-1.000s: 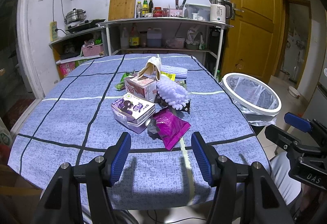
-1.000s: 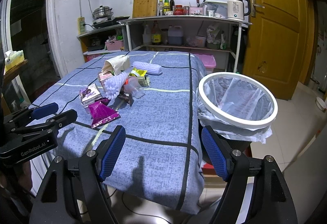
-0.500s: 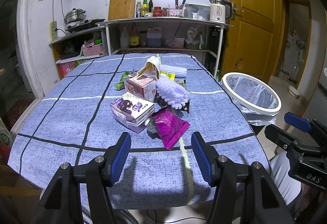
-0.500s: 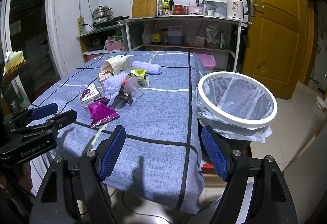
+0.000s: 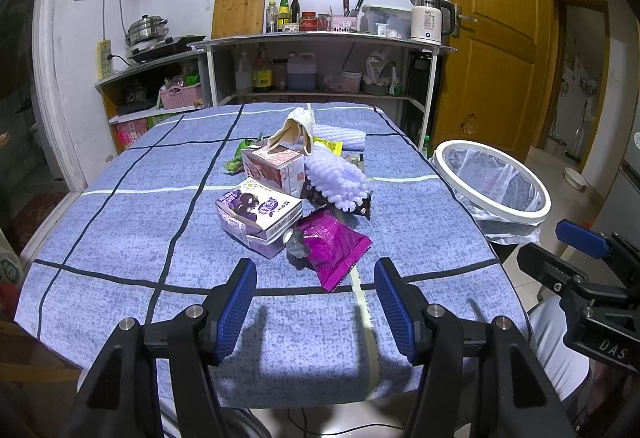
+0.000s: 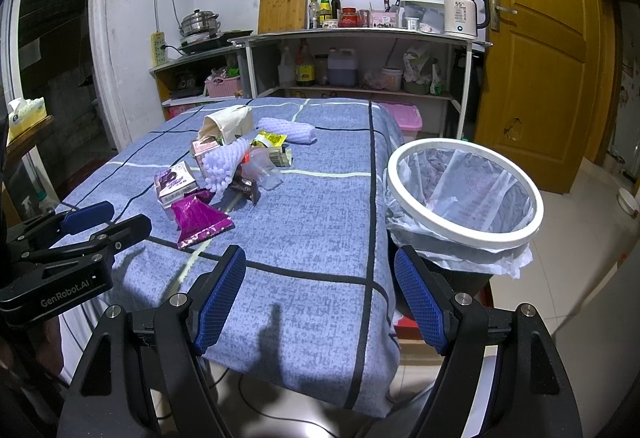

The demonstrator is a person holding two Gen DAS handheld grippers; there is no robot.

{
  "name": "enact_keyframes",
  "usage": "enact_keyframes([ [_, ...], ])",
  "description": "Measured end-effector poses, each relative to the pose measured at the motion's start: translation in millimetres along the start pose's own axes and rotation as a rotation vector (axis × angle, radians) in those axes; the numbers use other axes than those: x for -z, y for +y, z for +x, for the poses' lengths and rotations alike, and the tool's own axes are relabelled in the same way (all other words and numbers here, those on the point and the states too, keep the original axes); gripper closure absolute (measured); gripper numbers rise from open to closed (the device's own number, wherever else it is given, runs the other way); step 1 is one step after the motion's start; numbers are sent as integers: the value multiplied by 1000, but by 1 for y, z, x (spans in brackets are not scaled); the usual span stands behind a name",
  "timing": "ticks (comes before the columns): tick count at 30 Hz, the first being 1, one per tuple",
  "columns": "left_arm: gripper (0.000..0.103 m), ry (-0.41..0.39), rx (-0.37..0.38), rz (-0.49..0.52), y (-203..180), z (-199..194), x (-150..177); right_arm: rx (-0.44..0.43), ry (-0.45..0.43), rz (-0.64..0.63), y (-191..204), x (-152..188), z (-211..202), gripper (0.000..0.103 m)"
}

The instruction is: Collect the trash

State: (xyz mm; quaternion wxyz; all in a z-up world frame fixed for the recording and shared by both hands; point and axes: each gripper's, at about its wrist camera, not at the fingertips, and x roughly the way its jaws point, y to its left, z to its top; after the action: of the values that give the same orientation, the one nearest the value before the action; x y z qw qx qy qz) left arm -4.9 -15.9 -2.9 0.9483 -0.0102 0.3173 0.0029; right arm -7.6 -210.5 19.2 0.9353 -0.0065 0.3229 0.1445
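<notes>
While both grippers' fingers (image 5: pixel 240 298) (image 6: pixel 416 298) gape empty: two cartons (image 5: pixel 258 212), one magenta wrapper (image 5: pixel 332 246), one bin (image 6: pixel 464 234).

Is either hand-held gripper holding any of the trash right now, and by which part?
Nothing is held. The left hand-held gripper and right hand-held gripper are both open and empty, short of the magenta foil snack wrapper.

Two cartons (image 5: pixel 260 212), two foam nets (image 5: pixel 336 180), one magenta wrapper (image 5: pixel 332 248), one lined bin (image 5: pixel 492 178), two tools (image 5: pixel 316 302).
</notes>
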Motion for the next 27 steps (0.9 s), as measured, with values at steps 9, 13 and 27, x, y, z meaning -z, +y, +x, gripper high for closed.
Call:
enact_keyframes([
  [9, 42, 7, 1, -3, -1, 2, 4, -1, 5, -1, 2, 1, 3, 26],
  [13, 42, 14, 2, -7, 0, 5, 7, -4, 12, -4, 4, 3, 7, 26],
  [27, 42, 40, -15, -8, 18, 18, 1, -28, 41, -26, 12, 1, 23, 26],
])
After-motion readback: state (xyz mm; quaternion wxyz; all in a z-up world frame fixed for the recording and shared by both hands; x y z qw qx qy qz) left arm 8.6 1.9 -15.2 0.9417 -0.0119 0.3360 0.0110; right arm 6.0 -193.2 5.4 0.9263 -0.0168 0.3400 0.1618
